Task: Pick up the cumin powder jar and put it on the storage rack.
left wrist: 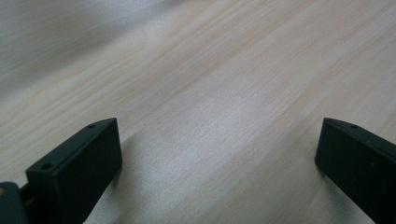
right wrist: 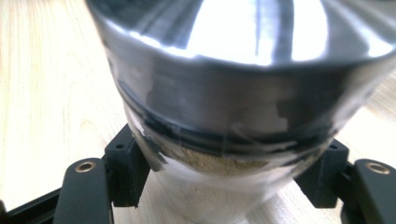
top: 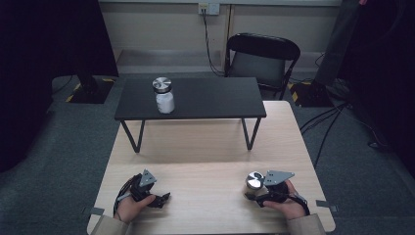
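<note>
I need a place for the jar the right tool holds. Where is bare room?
The black shelf is bare right of the white-filled jar. The wooden table is bare between the left tool and the held jar. Under the shelf, its legs crowd the sides.

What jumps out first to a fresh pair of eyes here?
The right gripper, near the table's front right, with its fingers closed around a jar that has a shiny metal lid and pale powder inside. Next, a second jar standing alone on the black shelf at the far side. The left gripper rests at the front left, open over bare wood.
</note>
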Available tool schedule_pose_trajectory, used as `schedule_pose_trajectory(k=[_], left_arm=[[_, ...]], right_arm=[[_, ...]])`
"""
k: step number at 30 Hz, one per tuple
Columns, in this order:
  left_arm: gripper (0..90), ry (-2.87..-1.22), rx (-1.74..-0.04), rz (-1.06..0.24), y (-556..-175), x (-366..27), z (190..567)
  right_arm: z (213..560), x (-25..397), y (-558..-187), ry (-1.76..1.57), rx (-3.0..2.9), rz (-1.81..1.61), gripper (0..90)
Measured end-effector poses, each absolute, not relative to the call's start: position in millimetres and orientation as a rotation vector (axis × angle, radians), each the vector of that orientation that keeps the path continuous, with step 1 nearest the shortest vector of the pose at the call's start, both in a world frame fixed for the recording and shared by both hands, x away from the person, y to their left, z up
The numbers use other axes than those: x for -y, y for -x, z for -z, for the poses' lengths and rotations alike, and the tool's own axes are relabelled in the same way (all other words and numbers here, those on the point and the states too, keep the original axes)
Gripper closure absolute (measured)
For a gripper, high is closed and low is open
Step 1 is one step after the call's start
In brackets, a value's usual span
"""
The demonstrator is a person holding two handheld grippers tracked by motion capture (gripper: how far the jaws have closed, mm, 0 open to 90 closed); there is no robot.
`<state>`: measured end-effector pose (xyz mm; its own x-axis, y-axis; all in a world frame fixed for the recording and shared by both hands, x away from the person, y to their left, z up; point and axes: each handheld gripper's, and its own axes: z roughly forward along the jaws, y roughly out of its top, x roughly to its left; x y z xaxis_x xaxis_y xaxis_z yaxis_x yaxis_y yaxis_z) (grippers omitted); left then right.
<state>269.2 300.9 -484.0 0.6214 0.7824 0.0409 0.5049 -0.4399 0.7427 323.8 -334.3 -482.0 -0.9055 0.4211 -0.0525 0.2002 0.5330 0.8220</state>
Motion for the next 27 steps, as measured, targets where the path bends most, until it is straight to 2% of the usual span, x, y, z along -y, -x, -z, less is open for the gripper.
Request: schedule_pose_trajectory(k=[15,27], left_arm=[[0.0,-2.131,-1.006,-0.500,-269.1,-300.8,484.1],[0.0,-2.128,-1.008,-0.500,-268.8,-300.7,484.3]], right_arm=[[476.5,331.5,-321.6,-0.537,-2.524,-1.337,30.7],[451.9,324.0,-324.2,-0.528,-2.527,-1.312,30.8]])
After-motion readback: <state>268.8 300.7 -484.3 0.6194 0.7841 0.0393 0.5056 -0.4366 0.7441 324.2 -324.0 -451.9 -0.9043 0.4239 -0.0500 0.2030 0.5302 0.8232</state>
